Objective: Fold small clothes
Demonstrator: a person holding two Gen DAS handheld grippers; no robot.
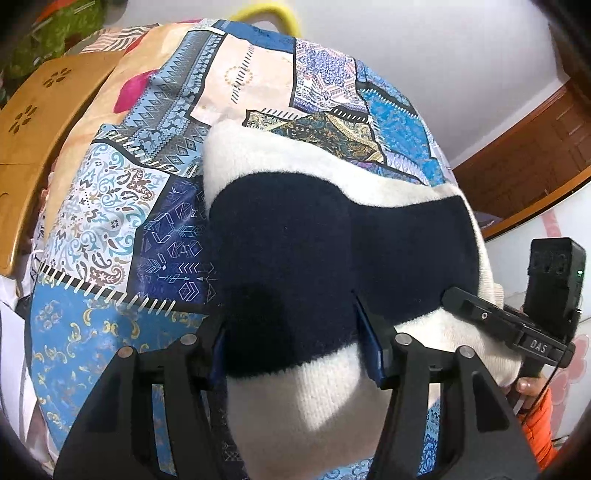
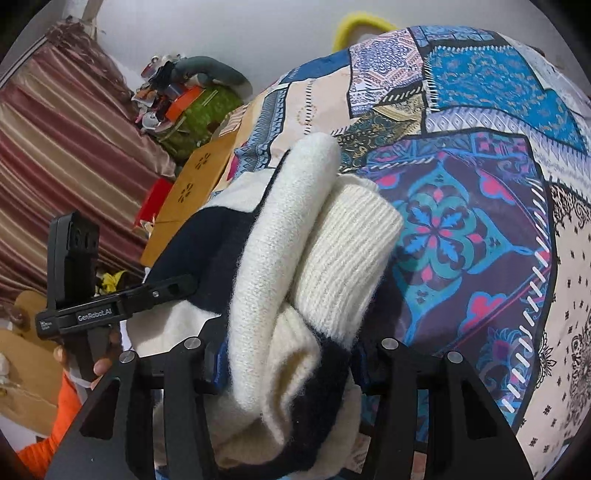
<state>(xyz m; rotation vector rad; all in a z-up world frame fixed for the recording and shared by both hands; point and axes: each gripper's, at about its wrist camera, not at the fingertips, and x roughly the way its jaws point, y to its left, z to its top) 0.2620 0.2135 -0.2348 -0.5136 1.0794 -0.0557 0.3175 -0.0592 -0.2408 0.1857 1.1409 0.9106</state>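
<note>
- One knitted garment [image 1: 332,236], cream-white with a broad navy band, is seen lying on a patchwork-printed bedspread [image 1: 122,206]; in the right wrist view it is bunched into thick rolled layers [image 2: 295,258], with a ribbed cream end uppermost.
- No label or writing can be made out on the garment.
- The left gripper [image 1: 295,332] is set over the near part of the garment: navy and cream fabric fills the gap between its two blue-padded fingers [image 1: 371,347], and whether it is pinched or only straddled cannot be told.
- The right gripper [image 2: 288,363] is closed around the rolled bundle, which is squeezed between its two fingers [image 2: 221,365] and bulges above and below them.
- Two handheld grippers are counted, each also visible from the other's camera.
- "DAS" is read on the black bar of the right gripper as seen from the left wrist view; "GenRobot.AI" is read on the bar of the left gripper in the right wrist view, with smaller print beside it too small to read.
- An orange sleeve [image 2: 55,417] is seen at each holding hand.
- One wooden board [image 1: 40,140] with flower-shaped cut-outs is seen along the bedspread's left edge.
- One yellow loop [image 2: 360,24] is seen beyond the far edge, and a striped curtain [image 2: 62,155] farther off.
</note>
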